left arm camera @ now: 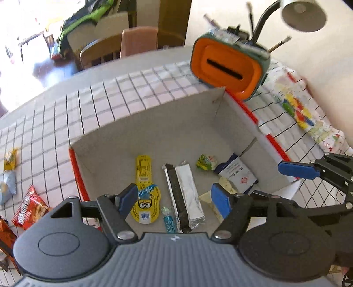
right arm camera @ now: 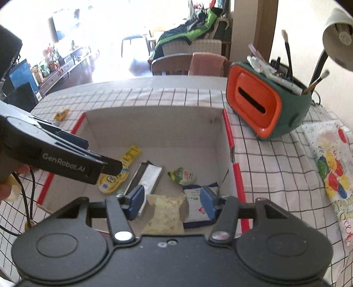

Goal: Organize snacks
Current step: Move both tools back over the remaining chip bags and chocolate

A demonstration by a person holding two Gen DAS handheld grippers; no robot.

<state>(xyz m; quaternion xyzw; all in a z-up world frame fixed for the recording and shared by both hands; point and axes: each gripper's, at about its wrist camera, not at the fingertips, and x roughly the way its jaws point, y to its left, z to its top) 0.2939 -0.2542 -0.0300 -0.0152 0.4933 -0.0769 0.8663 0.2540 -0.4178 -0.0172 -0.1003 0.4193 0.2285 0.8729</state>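
A cardboard box (left arm camera: 154,132) with red edges sits on the checked tablecloth and holds several snacks: a yellow Minion pack (left arm camera: 145,189), a silver bar (left arm camera: 187,194), a small blue candy (left arm camera: 168,220), a green-white pack (left arm camera: 206,162), a white-blue packet (left arm camera: 238,176) and a pale cream pack (right arm camera: 165,214). My left gripper (left arm camera: 174,199) is open and empty above the box. My right gripper (right arm camera: 172,202) is open over the box's near right part, the cream pack below its fingers. The box also shows in the right wrist view (right arm camera: 154,123).
Loose snacks lie left of the box: a red pack (left arm camera: 30,207), a yellow pack (left arm camera: 10,159), a pale blue pack (left arm camera: 7,187). An orange-green tissue holder (right arm camera: 264,106) with brushes stands behind right. A colourful bag (right arm camera: 331,172) lies at the right. A lamp (left arm camera: 304,13) overhangs.
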